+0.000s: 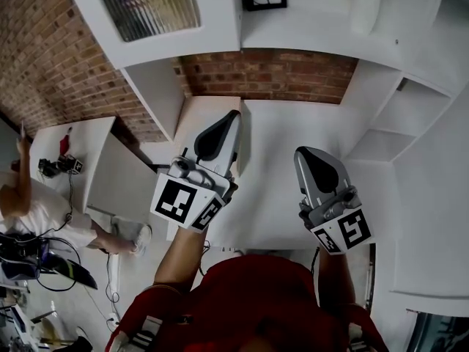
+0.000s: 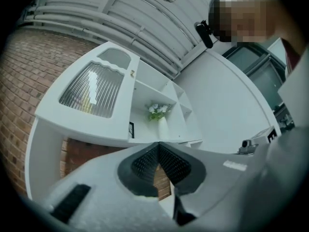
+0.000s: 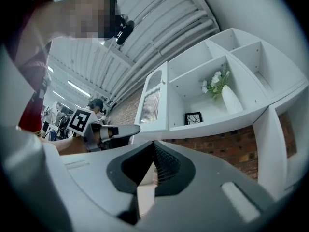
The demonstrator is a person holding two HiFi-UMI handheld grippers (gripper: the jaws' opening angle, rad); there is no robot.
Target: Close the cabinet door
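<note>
1. Swung wide open at the upper left of the white shelf cabinet [image 1: 315, 31]: a white cabinet door with a ribbed glass panel [image 1: 146, 6], standing out in front of the red brick wall [image 1: 267, 75].
2. Raised below that door and clear of it: the grey left gripper with black ribbed pads [image 1: 231, 119]. Seen in the left gripper view [image 2: 158, 145] with pads pressed together at the tip, nothing between them, and the door [image 2: 91, 93] up and to the left.
3. Just to its right, also pointing at the cabinet without touching it: the matching grey right gripper [image 1: 303, 156], pads likewise closed on nothing [image 3: 153, 144].
4. In the open compartment beside the door [image 3: 152, 103]: a small black-framed picture [image 3: 193, 118] and a white vase of pale flowers [image 3: 231, 99].
5. Far left in the head view: another person in a white top [image 1: 29, 211].
</note>
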